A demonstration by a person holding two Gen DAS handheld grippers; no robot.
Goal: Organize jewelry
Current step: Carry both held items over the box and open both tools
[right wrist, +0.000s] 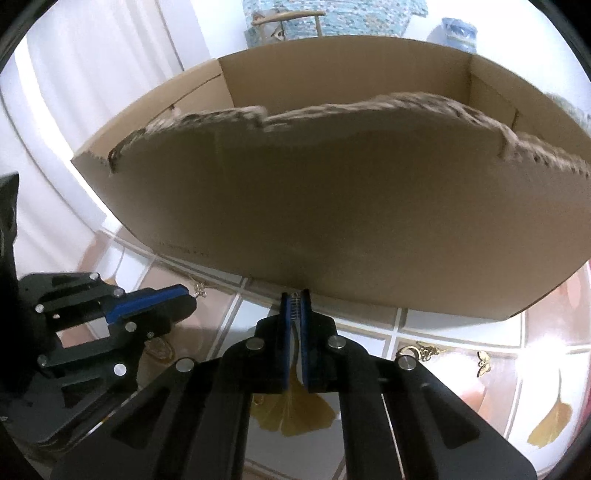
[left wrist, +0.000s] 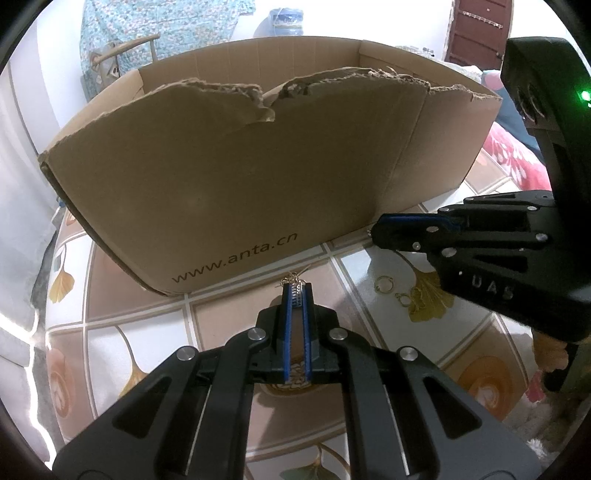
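Observation:
A large open cardboard box with a torn front rim stands on the tiled tablecloth, also filling the right wrist view. My left gripper is shut on a small silvery-gold jewelry piece, just before the box's front wall. It also shows at the left of the right wrist view, with the jewelry at its tip. My right gripper is shut on a small silver jewelry piece close to the box's base. It also shows in the left wrist view.
Gold rings and earrings lie loose on the tablecloth right of my left gripper. More gold pieces and one earring lie right of my right gripper. A blue-patterned chair and a vase stand behind the box.

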